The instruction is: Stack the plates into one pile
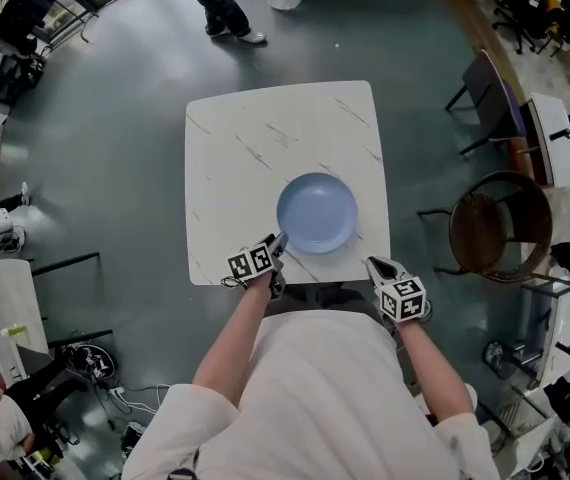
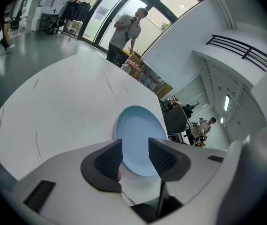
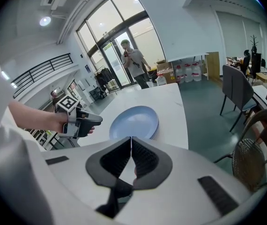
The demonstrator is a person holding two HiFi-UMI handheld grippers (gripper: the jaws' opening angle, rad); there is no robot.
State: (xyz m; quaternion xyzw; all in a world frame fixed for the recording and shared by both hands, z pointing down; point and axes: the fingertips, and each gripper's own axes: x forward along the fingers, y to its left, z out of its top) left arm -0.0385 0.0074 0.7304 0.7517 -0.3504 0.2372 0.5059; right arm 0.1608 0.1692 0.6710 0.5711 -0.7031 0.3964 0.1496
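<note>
A pile of pale blue plates (image 1: pixel 316 212) rests on the white marbled table (image 1: pixel 265 138) near its front edge. The right gripper view shows stacked rims on the pile's right side (image 3: pixel 134 122). My left gripper (image 1: pixel 279 251) hovers just off the pile's near-left rim, open, with nothing between its pads. The plates (image 2: pixel 139 139) show beyond the gap of that gripper (image 2: pixel 135 146). My right gripper (image 1: pixel 375 265) sits at the table's front right corner, apart from the plates. It is shut (image 3: pixel 131 144) and holds nothing. The left gripper (image 3: pixel 84 122) also shows in the right gripper view.
A round brown chair (image 1: pixel 490 223) and a dark chair (image 1: pixel 490 98) stand to the right of the table. A person (image 1: pixel 220 3) stands beyond the far edge, near glass doors (image 2: pixel 129 27). Cluttered racks line the left side (image 1: pixel 5 28).
</note>
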